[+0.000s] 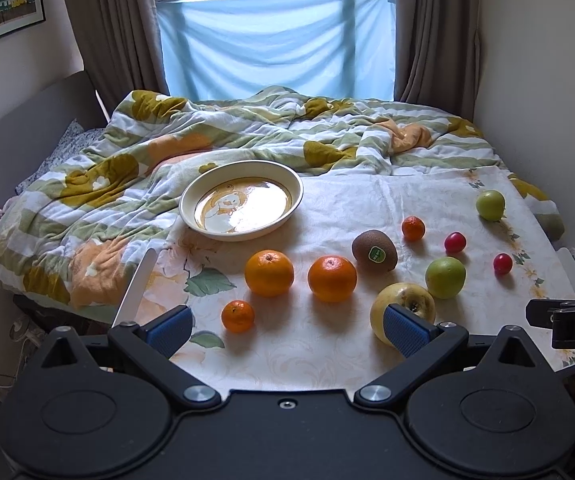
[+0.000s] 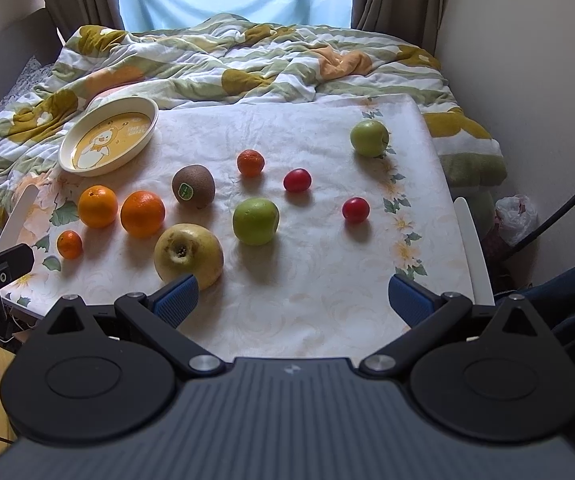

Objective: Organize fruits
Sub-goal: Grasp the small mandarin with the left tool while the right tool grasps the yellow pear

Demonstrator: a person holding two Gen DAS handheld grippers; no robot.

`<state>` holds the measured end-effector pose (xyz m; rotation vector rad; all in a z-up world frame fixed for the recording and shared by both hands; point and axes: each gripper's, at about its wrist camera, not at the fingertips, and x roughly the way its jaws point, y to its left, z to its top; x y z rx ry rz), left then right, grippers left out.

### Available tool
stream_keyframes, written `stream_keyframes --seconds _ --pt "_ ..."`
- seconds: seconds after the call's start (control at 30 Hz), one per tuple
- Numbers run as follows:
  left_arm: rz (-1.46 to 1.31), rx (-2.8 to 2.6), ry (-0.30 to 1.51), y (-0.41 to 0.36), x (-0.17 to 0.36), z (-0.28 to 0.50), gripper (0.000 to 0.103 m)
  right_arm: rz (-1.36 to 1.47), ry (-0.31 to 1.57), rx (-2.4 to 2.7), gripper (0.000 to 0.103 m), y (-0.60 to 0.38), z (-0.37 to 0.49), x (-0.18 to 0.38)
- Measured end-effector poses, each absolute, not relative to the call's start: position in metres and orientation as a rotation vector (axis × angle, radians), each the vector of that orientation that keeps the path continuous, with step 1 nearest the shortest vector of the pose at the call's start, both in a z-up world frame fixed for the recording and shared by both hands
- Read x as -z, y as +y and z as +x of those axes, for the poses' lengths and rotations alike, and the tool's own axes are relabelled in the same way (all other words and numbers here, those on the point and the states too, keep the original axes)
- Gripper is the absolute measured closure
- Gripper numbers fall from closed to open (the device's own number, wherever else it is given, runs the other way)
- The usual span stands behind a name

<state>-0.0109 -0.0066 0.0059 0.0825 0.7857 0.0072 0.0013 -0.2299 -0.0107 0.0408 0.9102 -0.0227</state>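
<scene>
Fruit: all pieces lie loose on the cloth-covered desk (image 2: 307, 312), none in the dish, so sorting is judged not yet begun.
Citrus group: two oranges (image 1: 269, 273) (image 1: 331, 278) sit side by side, a small mandarin (image 1: 238, 316) just in front of them; a second mandarin (image 1: 413, 227) lies apart, behind the kiwi (image 1: 374, 250).
Green and yellow group: yellow apple (image 2: 188, 254) nearest the tongs, one green apple (image 2: 255, 221) just beyond it, another green apple (image 2: 369, 138) well apart at the far right edge.
Small reds: two cherry tomatoes (image 2: 297, 180) (image 2: 355, 209), separate from each other and free-standing; round, so likely to roll if nudged.
Dish: the cream plate (image 1: 191, 210) rests partly on the rumpled quilt (image 1: 99, 184) at the desk's far left corner, empty; the probable collecting point, though tilted slightly by the bedding.
Left tongs (image 1: 287, 330): spread wide, holding nothing, hovering over the near edge facing the citrus.
Right tongs (image 2: 293, 300): spread wide, holding nothing, left pad just beside the yellow apple; contact cannot be told.
Reason for pose: both are parked open at the near edge, giving each a clear reach to its own half.
</scene>
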Motion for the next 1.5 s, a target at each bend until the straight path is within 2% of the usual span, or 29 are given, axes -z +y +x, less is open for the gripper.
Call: stream_keyframes --seconds 0.37,0.8,1.07,1.27,1.33,1.4,1.5 --pt "0.115 -0.113 0.78 0.02 0.003 -0.002 0.0 -0.012 0.935 -0.133 0.0 -0.214 0.015 0.016" --pt "0.165 0.053 0.896 0.081 0.063 0.051 0.0 0.091 0.99 -0.094 0.0 -0.163 0.053 0.062" --pt "0.184 0.194 0.959 0.094 0.099 0.082 0.002 0.192 1.013 0.003 0.0 -0.139 0.066 0.095" --pt "0.207 0.271 0.996 0.091 0.12 0.097 0.017 0.245 1.005 0.073 0.0 -0.132 0.074 0.112" --pt "0.201 0.293 1.005 0.091 0.125 0.1 0.028 0.248 1.005 0.089 0.0 -0.129 0.076 0.116" --pt "0.2 0.305 1.008 0.09 0.128 0.102 0.029 0.245 1.006 0.091 0.0 -0.126 0.078 0.118" --pt "0.203 0.316 0.996 0.088 0.13 0.106 0.04 0.24 1.002 0.106 0.0 -0.122 0.078 0.12"
